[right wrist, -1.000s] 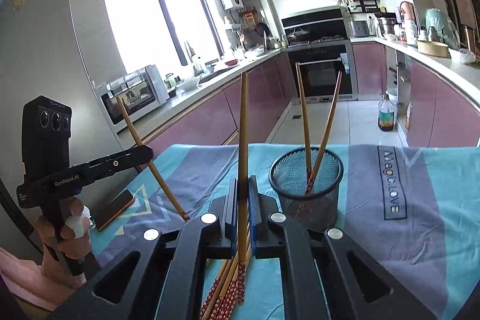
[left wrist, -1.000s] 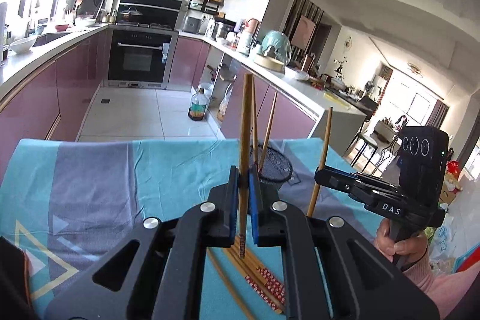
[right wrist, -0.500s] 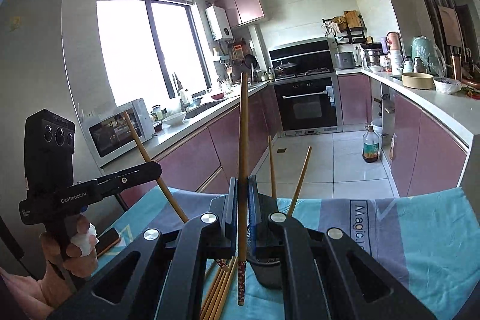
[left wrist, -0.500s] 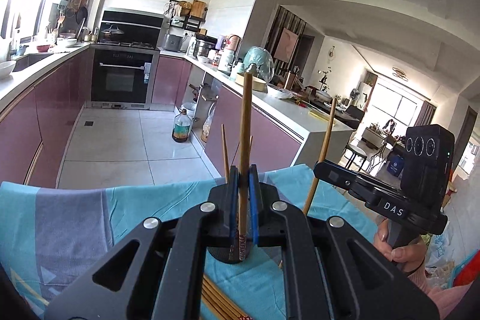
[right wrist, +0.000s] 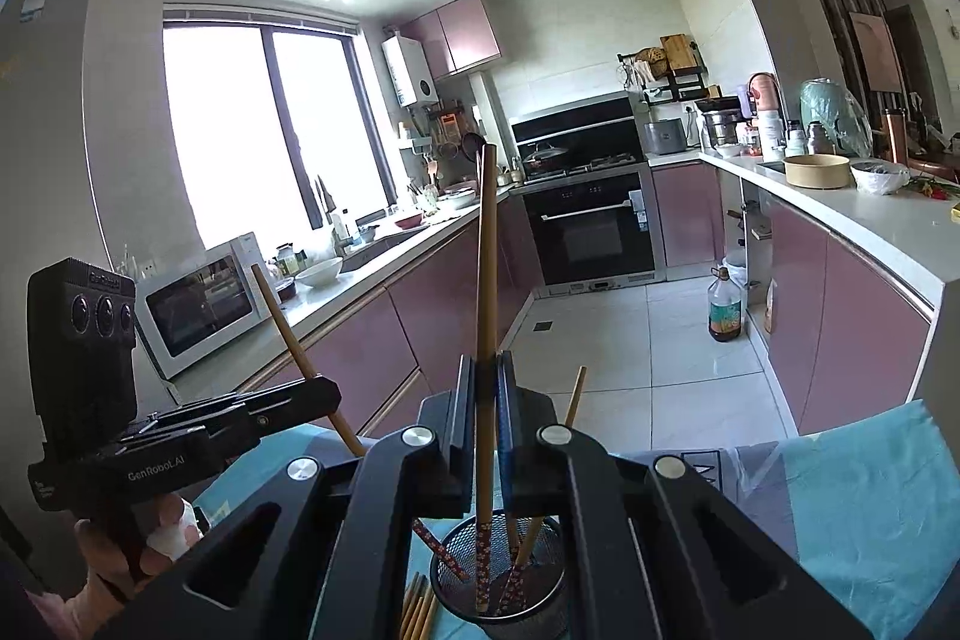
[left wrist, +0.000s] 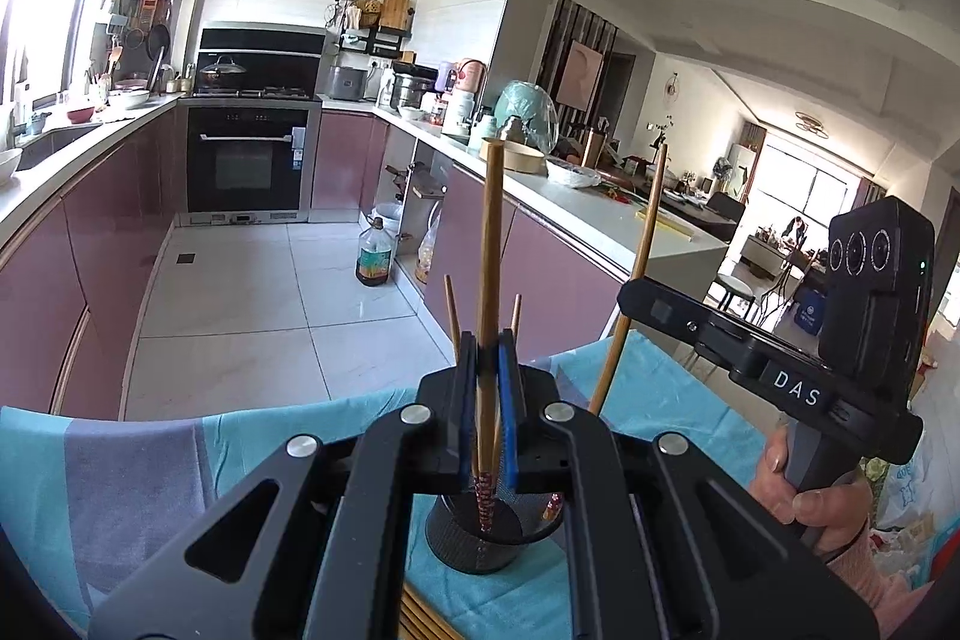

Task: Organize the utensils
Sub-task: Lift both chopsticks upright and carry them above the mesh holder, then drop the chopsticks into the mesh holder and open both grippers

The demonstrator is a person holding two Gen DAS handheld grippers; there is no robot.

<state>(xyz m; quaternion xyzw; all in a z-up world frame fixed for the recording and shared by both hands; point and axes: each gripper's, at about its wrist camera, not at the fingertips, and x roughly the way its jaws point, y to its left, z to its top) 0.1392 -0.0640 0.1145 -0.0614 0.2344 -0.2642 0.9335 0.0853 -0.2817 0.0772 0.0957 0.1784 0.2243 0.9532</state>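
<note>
The left gripper [left wrist: 487, 376] points forward and a little downward, its blue-padded jaws pressed together on a thin upright stick. The right gripper [right wrist: 485, 400] is posed much the same, jaws clamped on a stick of its own. In the left wrist view the right hand [left wrist: 807, 490] wraps the handle of its tool, fingers curled, a pink sleeve at the wrist. The left hand [right wrist: 135, 538] grips its handle low at the frame's edge, seemingly with something white at one finger.
</note>
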